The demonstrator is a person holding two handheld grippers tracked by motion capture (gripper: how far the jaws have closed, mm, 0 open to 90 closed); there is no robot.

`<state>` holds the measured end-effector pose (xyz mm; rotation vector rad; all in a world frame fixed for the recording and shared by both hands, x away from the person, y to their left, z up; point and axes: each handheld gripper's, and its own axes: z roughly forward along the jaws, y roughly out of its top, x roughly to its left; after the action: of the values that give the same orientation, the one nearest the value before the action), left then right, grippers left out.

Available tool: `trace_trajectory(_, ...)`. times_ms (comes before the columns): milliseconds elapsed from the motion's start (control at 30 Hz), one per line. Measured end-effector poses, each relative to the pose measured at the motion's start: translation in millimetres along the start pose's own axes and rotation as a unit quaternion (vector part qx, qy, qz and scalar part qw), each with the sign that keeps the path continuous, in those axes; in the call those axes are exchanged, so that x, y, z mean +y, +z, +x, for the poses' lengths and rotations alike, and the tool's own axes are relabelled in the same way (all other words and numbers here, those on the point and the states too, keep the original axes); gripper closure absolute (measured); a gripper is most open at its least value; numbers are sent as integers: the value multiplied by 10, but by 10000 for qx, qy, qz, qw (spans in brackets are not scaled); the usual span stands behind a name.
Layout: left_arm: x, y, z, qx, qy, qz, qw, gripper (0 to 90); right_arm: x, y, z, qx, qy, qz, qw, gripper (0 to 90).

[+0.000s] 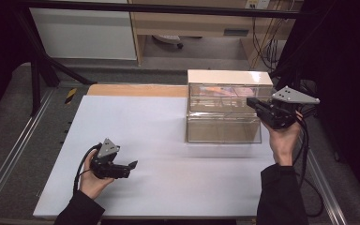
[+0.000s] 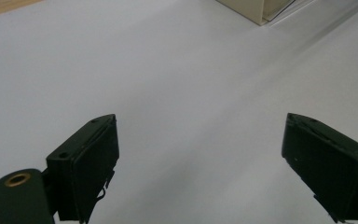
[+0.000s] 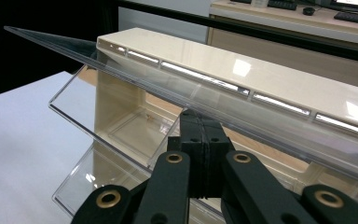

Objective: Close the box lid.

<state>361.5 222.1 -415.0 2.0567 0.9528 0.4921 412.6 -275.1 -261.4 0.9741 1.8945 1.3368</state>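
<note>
Two-tier clear plastic storage box (image 1: 223, 108) with cream top near the far right edge of the white worktop (image 1: 159, 154), right hand-held gripper (image 1: 257, 106) pressed together, pinching the box's raised clear flap (image 3: 135, 88), left hand-held gripper (image 1: 130, 166) spread wide, empty, low over the worktop's near left corner

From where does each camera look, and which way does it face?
High view: above the person's side, facing forward and down on the table; both hands, left tool, right tool.
Left gripper view: on the left tool, facing the table; open jaws.
Right gripper view: on the right tool, facing the box; shut jaws under its lid.
Shared: box.
</note>
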Motion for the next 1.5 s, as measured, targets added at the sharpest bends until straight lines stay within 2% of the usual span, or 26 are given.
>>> trace_trajectory(233,-130,-25,35,26,-49,88,9999,108,-53,3,6,5,2,41,10000,900)
trace_trajectory(567,-227,-51,71,14,-125,94,9999,108,-142,36,40,-6,7,144,9999,900)
trace_trajectory(933,-273,-55,108,49,-130,121,9998,108,-222,68,96,45,26,217,9998,900)
trace_trajectory(1500,-293,-27,94,54,-46,203,9998,108,-387,125,91,101,158,421,9989,900)
